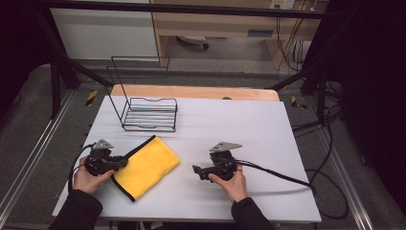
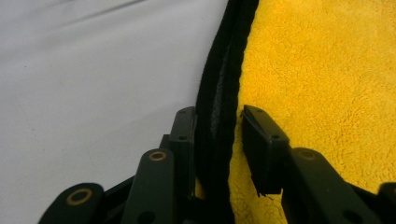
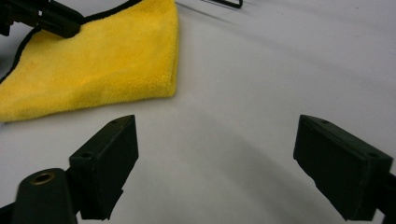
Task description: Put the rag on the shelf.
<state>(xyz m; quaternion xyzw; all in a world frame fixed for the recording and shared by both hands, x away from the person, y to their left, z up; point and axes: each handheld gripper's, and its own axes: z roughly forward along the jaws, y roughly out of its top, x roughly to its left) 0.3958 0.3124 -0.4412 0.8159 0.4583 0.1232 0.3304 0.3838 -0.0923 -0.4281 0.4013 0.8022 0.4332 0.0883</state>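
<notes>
Folding work on the yellow cloth [image 1: 146, 166] looks partly done, judging by how it lies: already doubled over, its fold a smooth rounded edge on the side toward the right gripper [image 1: 197, 172], its black-trimmed edges toward the left gripper [image 1: 123, 162]. In the left gripper view the black hem [image 2: 218, 100] runs up between the two jaws, one jaw on the white table [image 1: 230, 124] side and one over the yellow pile. They stand narrow around the hem with a sliver of space showing at one pad, so the pinch seems about to land rather than made. The right gripper sits well apart from the cloth, jaws spread wide over bare table and nothing between them. Beyond the cloth from both tongs stands a black wire rack [image 1: 149, 114], holding nothing. What remains, I'd guess, is another fold and perhaps setting the cloth in that rack.
</notes>
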